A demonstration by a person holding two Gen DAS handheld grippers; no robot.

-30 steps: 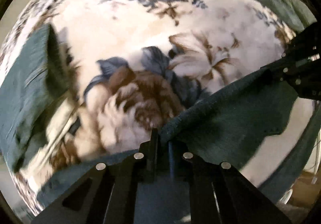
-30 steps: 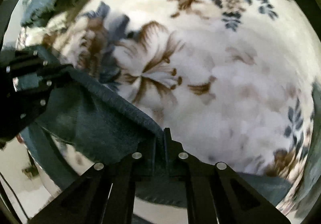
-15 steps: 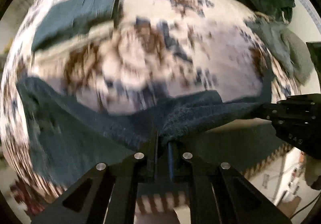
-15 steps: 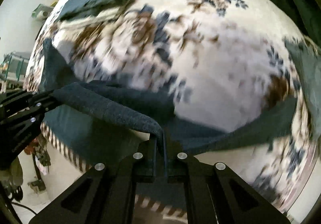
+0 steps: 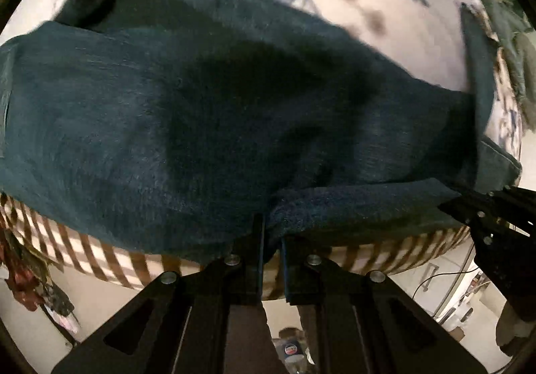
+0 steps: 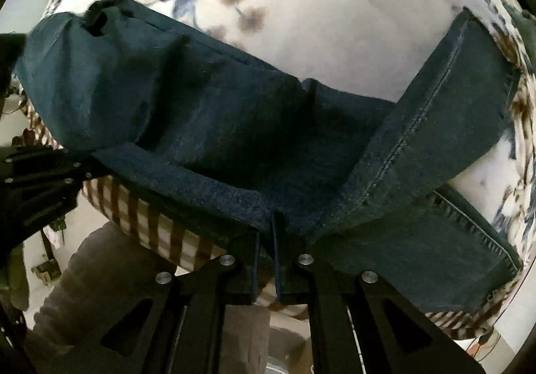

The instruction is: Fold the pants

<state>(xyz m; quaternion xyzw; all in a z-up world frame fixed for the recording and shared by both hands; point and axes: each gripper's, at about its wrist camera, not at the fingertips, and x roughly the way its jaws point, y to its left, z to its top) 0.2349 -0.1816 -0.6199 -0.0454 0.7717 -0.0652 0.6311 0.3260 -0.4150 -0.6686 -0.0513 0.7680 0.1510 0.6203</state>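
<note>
Pants [image 6: 234, 126] lie spread on the flowered bed [image 6: 318, 22], near its striped edge. Both the left gripper [image 5: 269, 233] and right gripper [image 6: 266, 233] have their jaws pinched tight on one cloth edge, probably to lift and fold it over evenly.

Dim indoor light is seen in both views. The dark pants [image 5: 234, 112] are heavily shadowed at their middle, their weave lost in the left wrist view. The floral cover [image 6: 318, 25] is brightly lit and smeared by motion blur. Strong fisheye bending and black vignetting are shown at the edges.
</note>
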